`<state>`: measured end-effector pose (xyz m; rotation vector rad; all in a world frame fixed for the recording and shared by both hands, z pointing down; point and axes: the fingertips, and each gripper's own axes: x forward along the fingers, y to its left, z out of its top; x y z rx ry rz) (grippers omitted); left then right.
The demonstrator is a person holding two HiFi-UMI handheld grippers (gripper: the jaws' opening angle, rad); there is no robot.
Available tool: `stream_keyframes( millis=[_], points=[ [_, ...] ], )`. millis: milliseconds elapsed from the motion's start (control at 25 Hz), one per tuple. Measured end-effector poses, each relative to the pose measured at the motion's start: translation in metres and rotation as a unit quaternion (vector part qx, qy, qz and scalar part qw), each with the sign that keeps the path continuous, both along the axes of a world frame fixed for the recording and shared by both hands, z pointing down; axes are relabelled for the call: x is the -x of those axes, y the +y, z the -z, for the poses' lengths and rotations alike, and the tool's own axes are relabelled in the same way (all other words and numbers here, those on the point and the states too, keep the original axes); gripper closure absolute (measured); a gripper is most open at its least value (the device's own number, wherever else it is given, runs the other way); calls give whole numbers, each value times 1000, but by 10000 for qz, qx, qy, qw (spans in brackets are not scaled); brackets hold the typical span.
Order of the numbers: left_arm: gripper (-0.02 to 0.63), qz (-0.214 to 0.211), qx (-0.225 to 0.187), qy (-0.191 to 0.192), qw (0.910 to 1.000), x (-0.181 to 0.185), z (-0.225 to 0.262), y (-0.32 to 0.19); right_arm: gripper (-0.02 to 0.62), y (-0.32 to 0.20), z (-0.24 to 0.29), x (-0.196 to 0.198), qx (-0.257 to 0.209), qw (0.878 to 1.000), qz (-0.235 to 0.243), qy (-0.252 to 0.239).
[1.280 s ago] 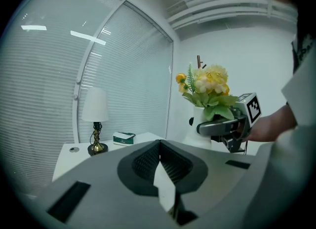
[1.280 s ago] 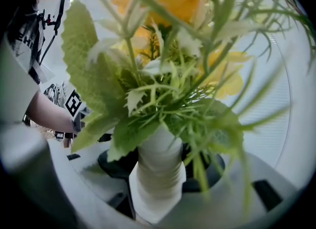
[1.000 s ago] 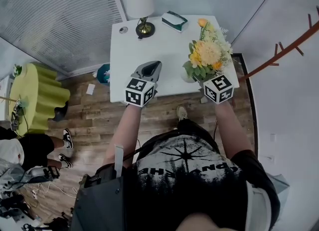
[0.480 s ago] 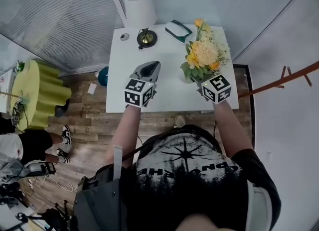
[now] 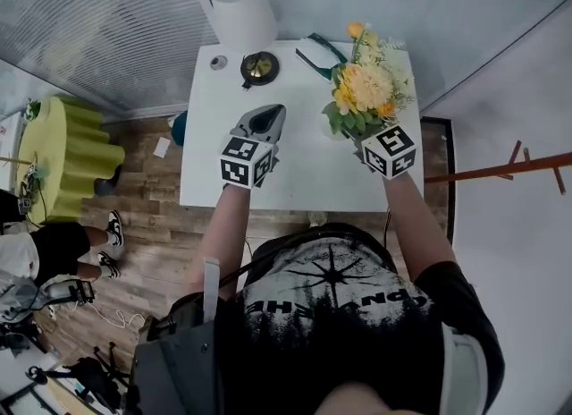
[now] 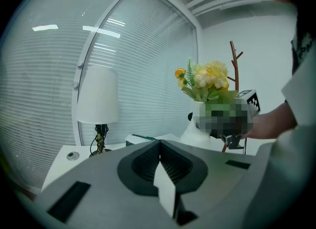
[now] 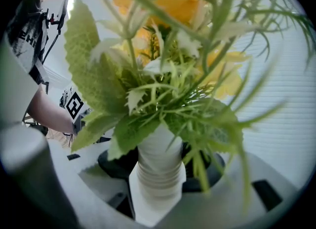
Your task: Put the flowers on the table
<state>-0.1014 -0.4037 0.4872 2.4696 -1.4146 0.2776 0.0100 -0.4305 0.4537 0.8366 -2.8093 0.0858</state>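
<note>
Yellow and orange blooms top the flowers (image 5: 365,91), a full bunch with one large pale-yellow head in the middle, a small orange bud standing highest and thin whitish sprigs fanning out at the edges. Broad, toothed green leaves hang below the blooms and spill over the mouth of a white vase (image 7: 157,166), whose narrow neck is ribbed with fine rings. In the left gripper view the vase widens below the neck into a rounded white body.

The right gripper (image 5: 359,139) has its jaws standing wide around that ribbed neck, one on each side, holding the vase upright so the bunch rises straight ahead of and above the jaws. Beneath this gripper lies the right part of the white table (image 5: 295,172); whether the vase's base touches the tabletop cannot be told.

The left gripper (image 5: 265,121) hovers over the table's middle, jaws pressed together with nothing in them, the flowers off to its right.
</note>
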Motion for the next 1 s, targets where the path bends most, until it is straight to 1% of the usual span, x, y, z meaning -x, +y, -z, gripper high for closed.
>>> stream_keyframes(
  millis=[200, 480, 640, 760, 1000],
  points=[
    [594, -10, 180, -159, 9997, -4, -18, -13, 337, -23, -13, -3, 36, 10000, -19, 35],
    [594, 166, 438, -186, 9987, 1, -40, -29, 337, -46, -40, 8, 158, 9996, 254, 27],
    [594, 175, 510, -271, 9982, -5, -47, -29, 337, -52, -52, 11, 111, 9993, 353, 8],
    [594, 165, 591, -357, 9975, -3, -52, -29, 337, -58, -63, 22, 61, 9991, 431, 4],
    [595, 258, 729, -309, 9965, 10, -63, -28, 337, -66, -80, 43, 182, 9988, 441, -52]
  ],
)
